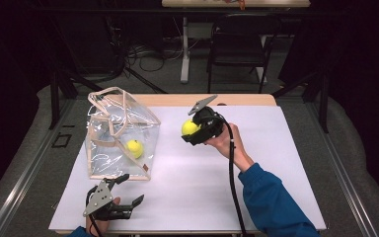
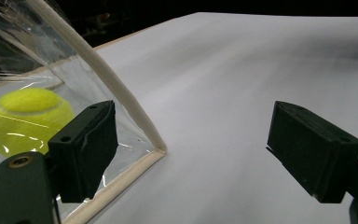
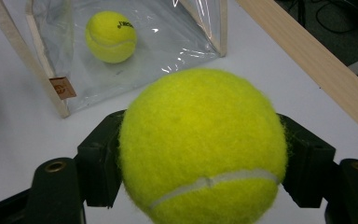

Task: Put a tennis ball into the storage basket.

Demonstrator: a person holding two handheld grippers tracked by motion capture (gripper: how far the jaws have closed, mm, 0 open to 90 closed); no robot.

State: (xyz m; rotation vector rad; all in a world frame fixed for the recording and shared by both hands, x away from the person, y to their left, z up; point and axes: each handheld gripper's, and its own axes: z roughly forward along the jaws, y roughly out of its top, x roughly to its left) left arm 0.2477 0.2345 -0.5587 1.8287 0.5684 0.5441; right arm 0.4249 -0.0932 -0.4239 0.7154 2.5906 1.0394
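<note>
Right tongs (image 1: 191,129) are clamped on a yellow ball (image 3: 200,149), held up above the white surface (image 1: 256,168), to the right of the clear bag (image 1: 121,133). Left tongs (image 1: 128,190) sit just in front of the bag with their jaws wide apart, holding nothing. A second ball (image 1: 134,148) lies inside the bag. The right gripper view shows dark print on that ball and a small brown tag (image 3: 59,87) on the bag's edge, both too small to read. The left gripper view shows the bag's cream corner trim (image 2: 135,116) up close, beside one jaw.
</note>
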